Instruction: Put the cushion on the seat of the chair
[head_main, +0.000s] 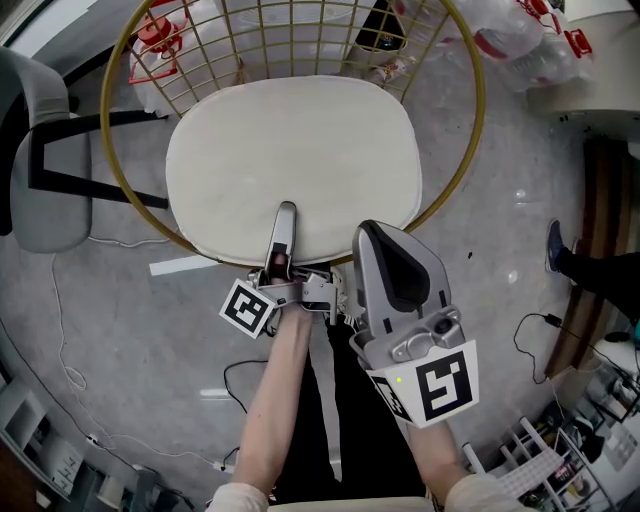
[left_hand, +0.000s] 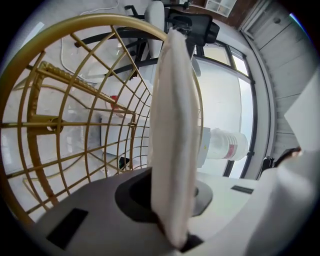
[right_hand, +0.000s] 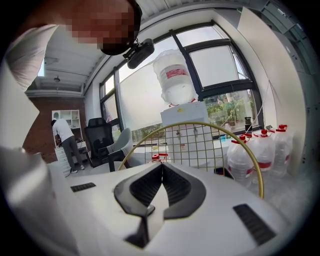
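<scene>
The left tongs (head_main: 285, 225) are clamped on the near edge of the cushion (head_main: 295, 150), which lies flat on the seat of the chair (head_main: 470, 130), inside its gold wire frame and directly ahead of both tongs. The head view gives the overall layout: a cream, rounded cushion covers the seat, and the right tongs (head_main: 385, 250) are held just to the right of the left tongs, at the cushion's near edge. That view does not show whether the right tongs touch the cushion. The left gripper view supplies what the head view lacks. It shows the cushion edge-on as a thick pale band pinched between the two jaws, with the gold wire backrest beyond it. The right gripper view shows the jaws of the right tongs brought together with nothing between them. Ahead of them stands only the chair's gold rim and wire grid, and no cushion is in sight. This view alone also shows several water bottles (right_hand: 260, 150) with red caps to the right of the chair and a person (right_hand: 64, 135) standing far off to the left. A grey office chair (head_main: 45, 150) stands on the floor left of the left tongs.
</scene>
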